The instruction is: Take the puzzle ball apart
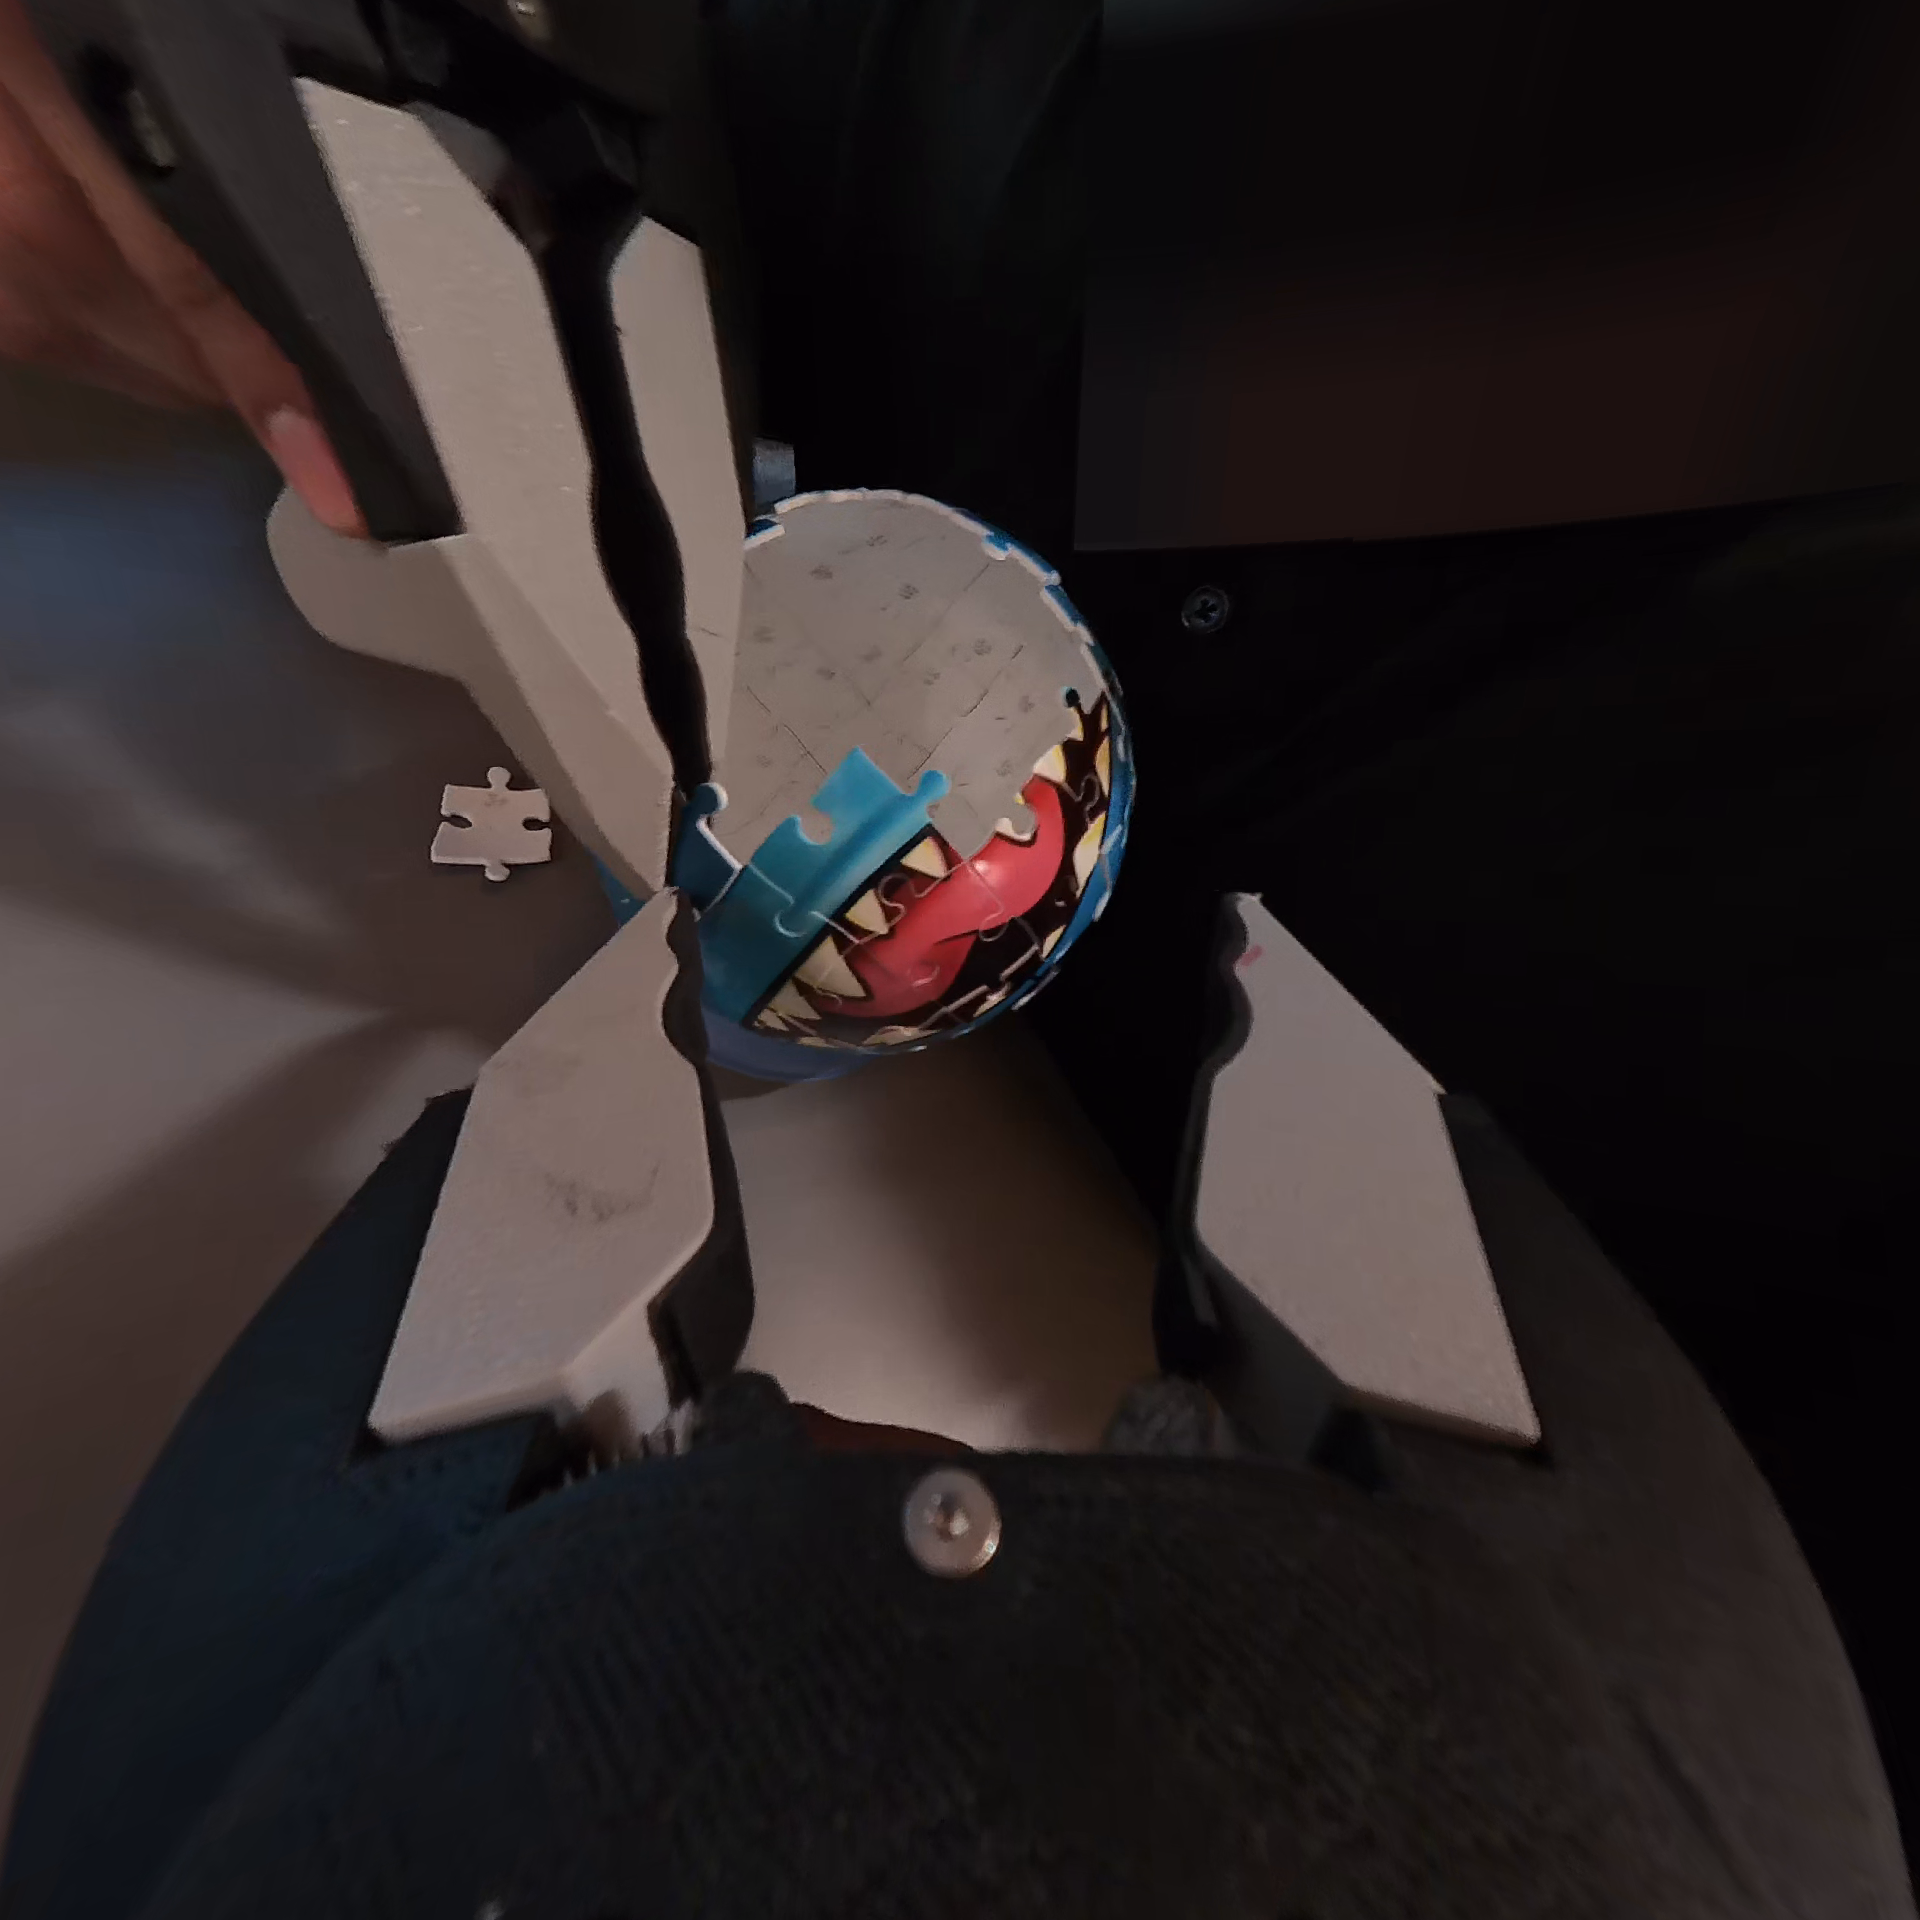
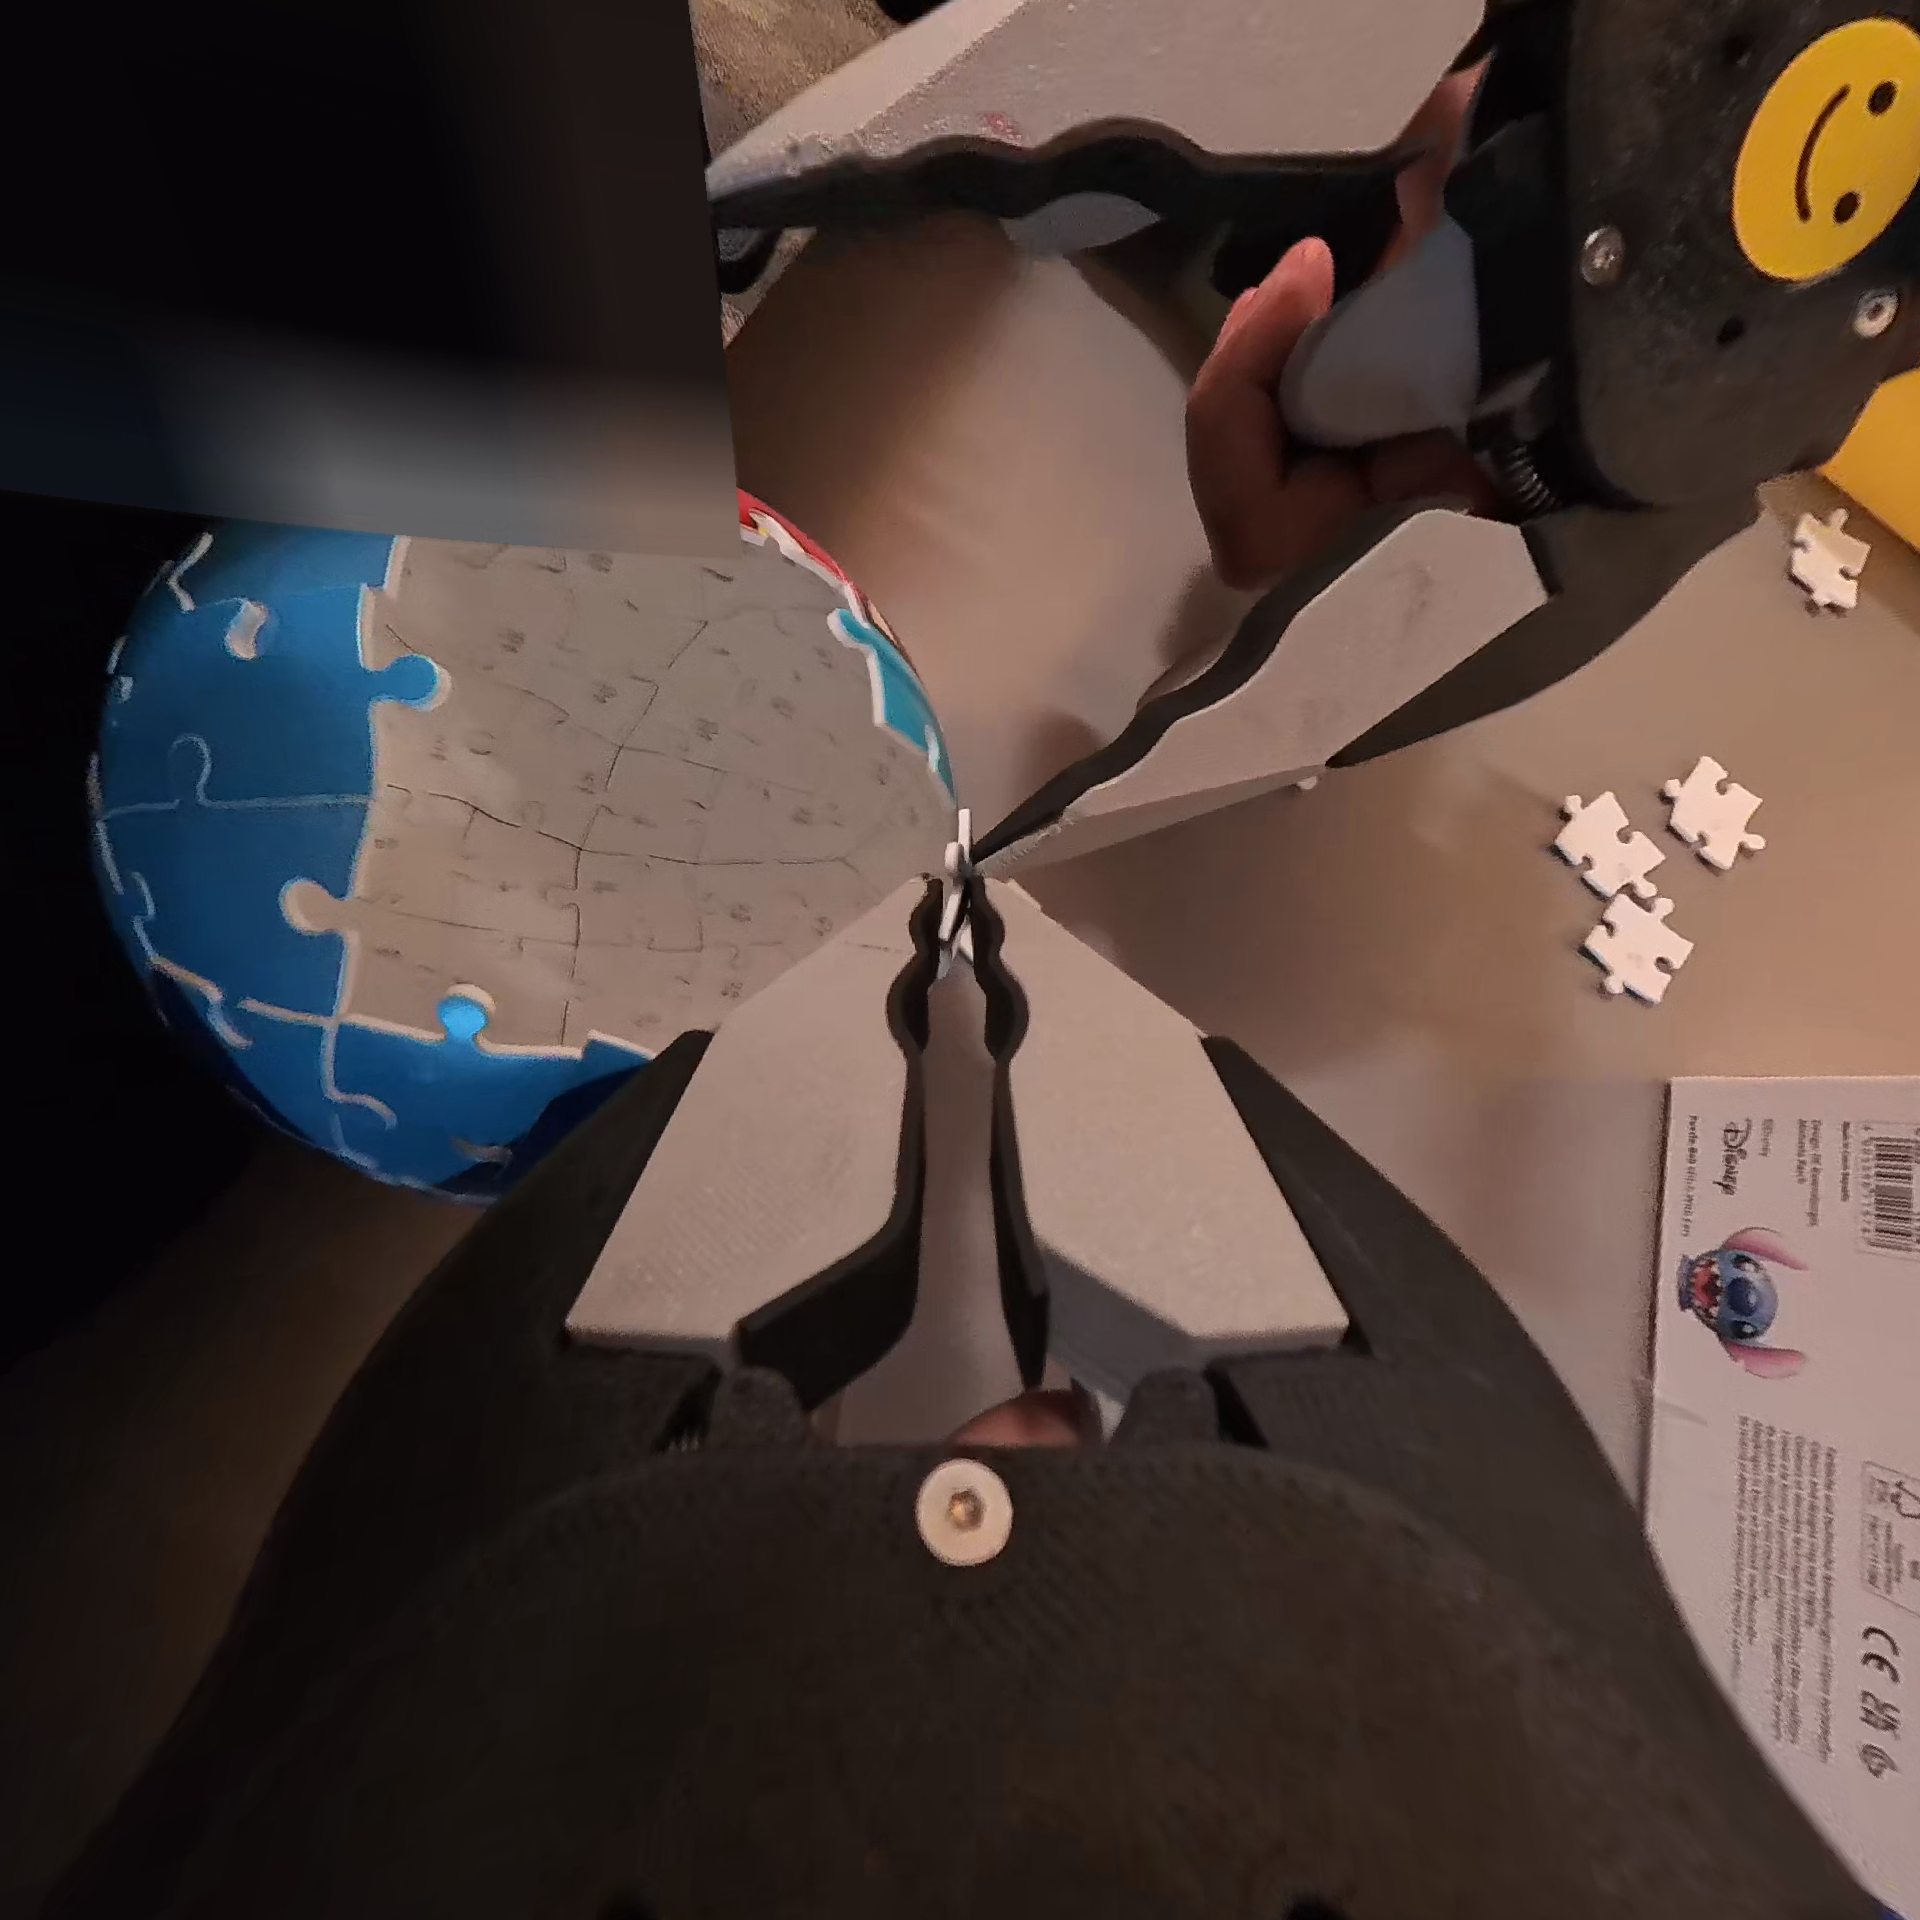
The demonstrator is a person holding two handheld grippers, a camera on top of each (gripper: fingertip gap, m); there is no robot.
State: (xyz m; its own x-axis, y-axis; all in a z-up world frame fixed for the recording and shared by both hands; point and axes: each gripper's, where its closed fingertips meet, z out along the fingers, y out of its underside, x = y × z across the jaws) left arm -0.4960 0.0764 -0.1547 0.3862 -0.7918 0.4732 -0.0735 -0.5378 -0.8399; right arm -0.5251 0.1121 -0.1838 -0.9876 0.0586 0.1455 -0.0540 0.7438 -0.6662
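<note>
The puzzle ball [image 1: 914, 790], partly taken apart so its grey inside shows, sits on the table [image 1: 156, 1039]. Left of the ball, the left wrist view shows one loose piece [image 1: 490, 824]. The left gripper [image 1: 956, 914] stands wide, its left finger at the ball's rim. The right gripper [image 2: 961, 899], just right of the ball [image 2: 468, 862], is pinched narrow on a white rim piece [image 2: 958, 854]. Only its view shows, farther right, four loose pieces [image 2: 1642, 883] and one printed card [image 2: 1787, 1455].
</note>
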